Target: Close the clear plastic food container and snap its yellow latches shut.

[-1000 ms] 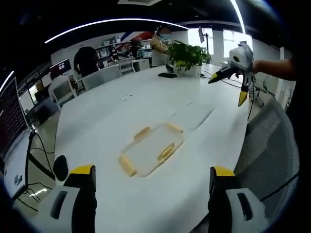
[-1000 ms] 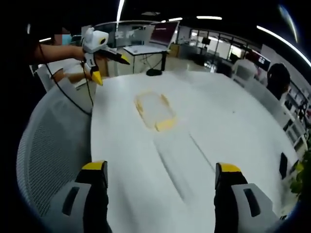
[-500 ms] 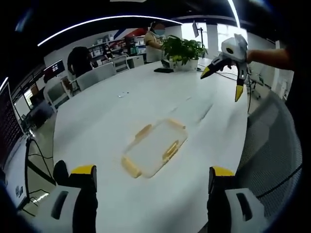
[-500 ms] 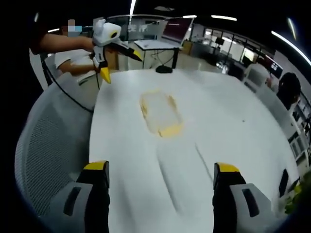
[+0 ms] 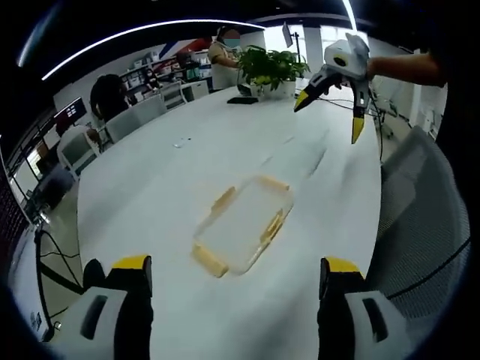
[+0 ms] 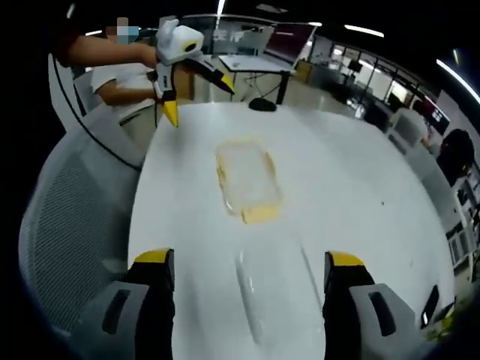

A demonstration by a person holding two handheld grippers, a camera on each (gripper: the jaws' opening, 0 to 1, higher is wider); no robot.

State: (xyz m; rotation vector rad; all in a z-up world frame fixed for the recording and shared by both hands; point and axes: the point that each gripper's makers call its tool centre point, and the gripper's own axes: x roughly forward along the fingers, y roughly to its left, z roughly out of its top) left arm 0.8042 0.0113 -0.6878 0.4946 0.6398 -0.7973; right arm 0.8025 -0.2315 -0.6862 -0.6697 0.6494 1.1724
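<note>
A clear plastic container (image 5: 244,234) with yellow latches (image 5: 273,226) on its sides lies flat on the white table (image 5: 150,187). In the right gripper view the container (image 6: 247,182) sits mid-table, and a clear lid (image 6: 274,296) lies nearer, between my own jaws. My left gripper (image 5: 236,268) is open and hangs short of the container, holding nothing. My right gripper (image 6: 249,260) is open over the lid, not touching it. In the air beyond the container, each view shows the other one: the right gripper (image 5: 327,121) and the left gripper (image 6: 199,105), both with jaws spread.
A grey mesh chair (image 5: 420,225) stands at the table's edge, the same chair (image 6: 71,225) on the left of the right gripper view. A potted plant (image 5: 274,69) and a dark phone (image 5: 241,100) sit at the far end. People (image 5: 225,56) and desks are behind.
Both cameras have shifted, so the container sits a little lower and closer in each view. Each gripper seen in the other's view has drifted slightly. The container and lid have not moved.
</note>
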